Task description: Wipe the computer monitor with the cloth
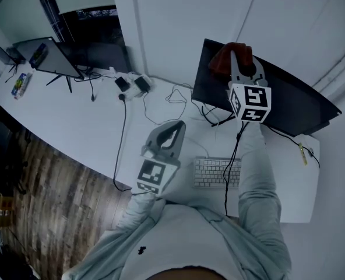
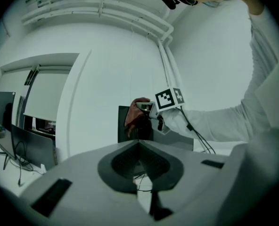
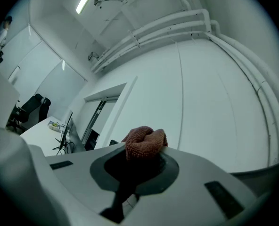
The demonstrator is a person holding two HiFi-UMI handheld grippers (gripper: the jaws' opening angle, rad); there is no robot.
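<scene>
The dark computer monitor [image 1: 289,101] stands at the right end of the white desk [image 1: 85,127]. My right gripper [image 1: 235,56] is raised at the monitor's upper left edge, shut on a bunched red-brown cloth [image 1: 222,60]. In the right gripper view the cloth [image 3: 145,142] bulges out between the jaws. My left gripper [image 1: 169,134] hovers lower, over the desk left of the keyboard, its jaws closed with nothing between them. In the left gripper view, the cloth [image 2: 135,117] is against the monitor [image 2: 126,126].
A white keyboard [image 1: 216,171] lies in front of the monitor. Loose cables [image 1: 175,95] and power adapters [image 1: 131,84] trail across the desk's middle. A second monitor [image 1: 50,57] and small items sit at the far left. Wood floor [image 1: 50,185] lies beyond the desk edge.
</scene>
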